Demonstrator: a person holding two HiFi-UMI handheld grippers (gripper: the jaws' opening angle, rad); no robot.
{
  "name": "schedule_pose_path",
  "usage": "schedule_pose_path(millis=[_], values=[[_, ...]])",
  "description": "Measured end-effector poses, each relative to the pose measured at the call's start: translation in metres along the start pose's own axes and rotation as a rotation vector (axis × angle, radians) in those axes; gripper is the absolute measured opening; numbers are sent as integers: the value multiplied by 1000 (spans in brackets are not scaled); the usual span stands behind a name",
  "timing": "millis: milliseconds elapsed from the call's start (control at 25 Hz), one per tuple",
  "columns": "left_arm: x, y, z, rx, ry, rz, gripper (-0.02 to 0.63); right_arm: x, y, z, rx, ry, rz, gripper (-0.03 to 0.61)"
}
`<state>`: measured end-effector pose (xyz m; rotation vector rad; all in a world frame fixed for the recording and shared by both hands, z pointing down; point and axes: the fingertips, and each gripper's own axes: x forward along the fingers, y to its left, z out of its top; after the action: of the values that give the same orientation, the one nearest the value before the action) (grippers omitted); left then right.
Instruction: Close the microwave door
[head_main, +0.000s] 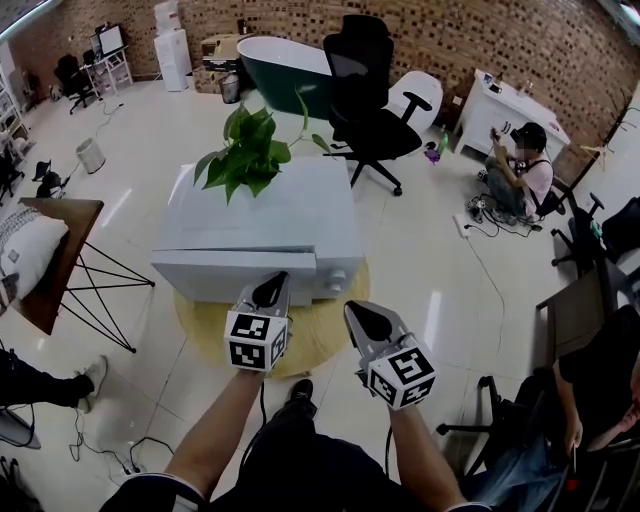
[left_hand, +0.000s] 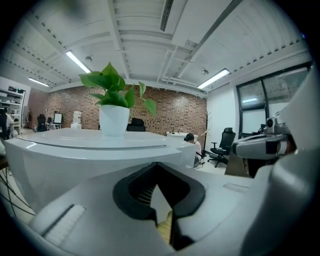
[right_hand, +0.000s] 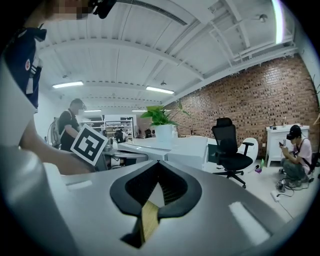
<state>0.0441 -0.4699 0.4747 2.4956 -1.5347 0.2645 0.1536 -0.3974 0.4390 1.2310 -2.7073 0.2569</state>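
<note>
A white microwave (head_main: 270, 215) stands on a round wooden table (head_main: 325, 340), its door (head_main: 225, 275) lying flush with the front, beside the knob panel (head_main: 337, 279). My left gripper (head_main: 272, 290) is shut with nothing in it, its tip just in front of the door's right part; whether it touches is unclear. In the left gripper view the microwave (left_hand: 90, 157) looms close above the left gripper (left_hand: 157, 167). My right gripper (head_main: 360, 318) is shut and empty, lower right, over the table edge. The right gripper view has the microwave (right_hand: 175, 147) beyond the right gripper (right_hand: 158, 166).
A potted plant (head_main: 250, 150) sits on top of the microwave. A black office chair (head_main: 370, 100) stands behind it, and a person (head_main: 520, 170) sits on the floor at the right. A wooden side table (head_main: 55, 255) stands at the left.
</note>
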Motion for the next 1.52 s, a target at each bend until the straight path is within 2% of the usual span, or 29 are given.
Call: schedule_pose_path(millis=[560, 760, 1000, 1240, 1400, 1520], values=[[8, 6, 4, 36, -30, 24, 11, 15, -15, 1, 14, 13, -13, 2], [32, -4, -15, 4, 87, -36, 11, 13, -20, 7, 13, 2, -31, 2], [32, -6, -5, 16, 37, -28, 11, 9, -28, 6, 18, -3, -51, 2], [14, -7, 1, 22, 19, -36, 11, 7, -17, 9, 17, -20, -34, 2], [-7, -22, 7, 27, -15, -76, 11, 1, -2, 8, 3, -30, -11, 2], [-28, -44, 14, 20, -60, -142, 11, -9, 11, 9, -15, -45, 8, 2]])
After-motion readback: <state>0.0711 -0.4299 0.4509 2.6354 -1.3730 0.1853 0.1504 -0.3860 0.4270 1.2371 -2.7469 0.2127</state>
